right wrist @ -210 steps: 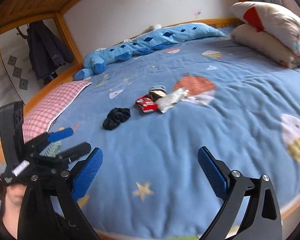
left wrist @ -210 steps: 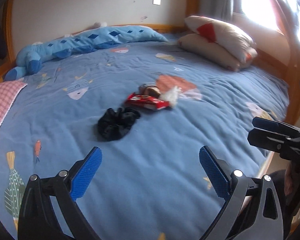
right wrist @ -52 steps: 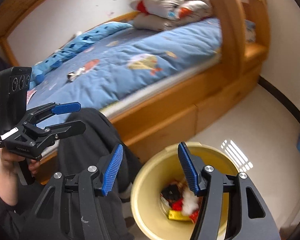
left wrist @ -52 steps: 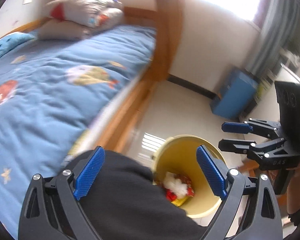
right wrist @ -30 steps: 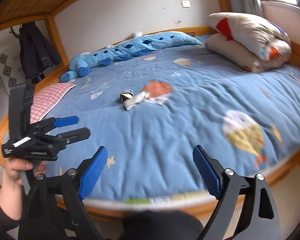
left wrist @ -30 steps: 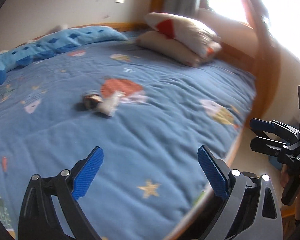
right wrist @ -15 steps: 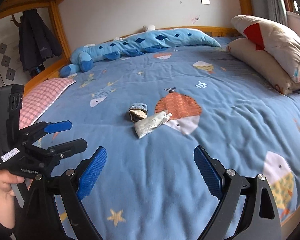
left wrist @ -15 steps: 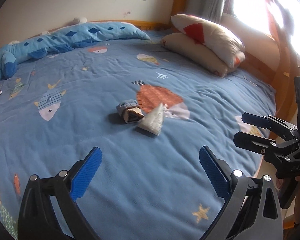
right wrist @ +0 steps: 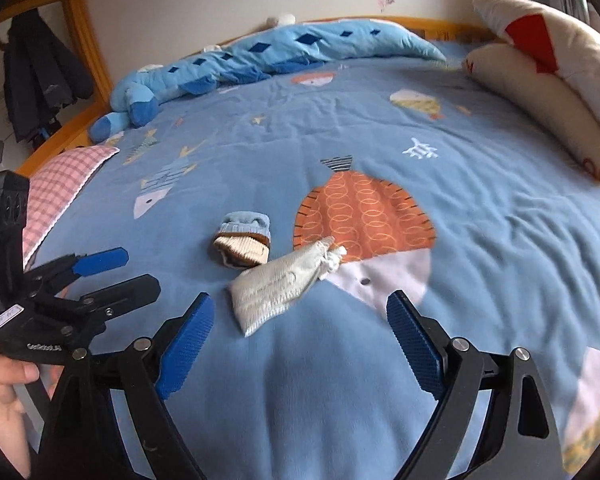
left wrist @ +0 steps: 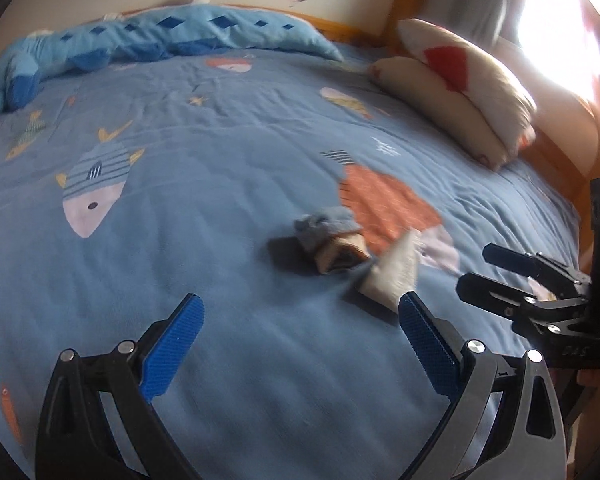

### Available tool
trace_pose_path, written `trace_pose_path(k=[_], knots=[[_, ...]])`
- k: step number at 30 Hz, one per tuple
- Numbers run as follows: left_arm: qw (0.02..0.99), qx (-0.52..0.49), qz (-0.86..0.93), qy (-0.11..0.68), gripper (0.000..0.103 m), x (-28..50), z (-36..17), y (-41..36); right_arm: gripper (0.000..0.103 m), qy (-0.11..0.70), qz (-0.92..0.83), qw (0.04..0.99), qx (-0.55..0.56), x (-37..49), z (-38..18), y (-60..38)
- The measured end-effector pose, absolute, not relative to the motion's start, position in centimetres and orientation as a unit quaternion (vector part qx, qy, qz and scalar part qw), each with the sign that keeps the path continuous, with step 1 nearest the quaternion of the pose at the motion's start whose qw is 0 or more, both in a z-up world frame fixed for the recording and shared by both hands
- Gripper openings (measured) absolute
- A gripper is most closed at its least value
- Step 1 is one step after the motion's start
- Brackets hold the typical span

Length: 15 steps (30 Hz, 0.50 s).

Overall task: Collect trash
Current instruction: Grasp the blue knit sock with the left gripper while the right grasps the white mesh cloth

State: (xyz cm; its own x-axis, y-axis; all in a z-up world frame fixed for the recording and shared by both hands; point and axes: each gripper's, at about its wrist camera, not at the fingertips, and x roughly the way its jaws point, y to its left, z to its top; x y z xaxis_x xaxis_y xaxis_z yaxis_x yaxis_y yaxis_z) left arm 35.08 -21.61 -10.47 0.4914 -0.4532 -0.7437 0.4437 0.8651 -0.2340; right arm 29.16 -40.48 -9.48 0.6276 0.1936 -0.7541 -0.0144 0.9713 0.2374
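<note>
So the grey pouch (right wrist: 285,285) is lying on the bed (right wrist: 500,248) dead ahead of the right tool (right wrist: 300,344), long axis angled up to the right, closer to it than the left tool (left wrist: 300,350), both tools wide open and empty.

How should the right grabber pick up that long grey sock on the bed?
Probably from above, across the middle of the grey sock. It lies flat and slanted on the blanket, narrow there, and clear of the rolled sock. The right gripper is already open wide enough.
</note>
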Motion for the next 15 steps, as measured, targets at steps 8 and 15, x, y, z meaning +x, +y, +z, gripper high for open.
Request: trace_pose_path(k=[8,15], knots=[[0.861,-0.013,-0.255,0.440,0.098,36.9,-12.3,-21.2,0.070,0.461,0.046,0.874,0.145,32.9,-12.2,-40.4],[0.859,-0.008,-0.258,0.442,0.097,37.4,-12.9,-21.6,0.041,0.472,0.086,0.866,0.143,34.3,-13.3,-39.4]])
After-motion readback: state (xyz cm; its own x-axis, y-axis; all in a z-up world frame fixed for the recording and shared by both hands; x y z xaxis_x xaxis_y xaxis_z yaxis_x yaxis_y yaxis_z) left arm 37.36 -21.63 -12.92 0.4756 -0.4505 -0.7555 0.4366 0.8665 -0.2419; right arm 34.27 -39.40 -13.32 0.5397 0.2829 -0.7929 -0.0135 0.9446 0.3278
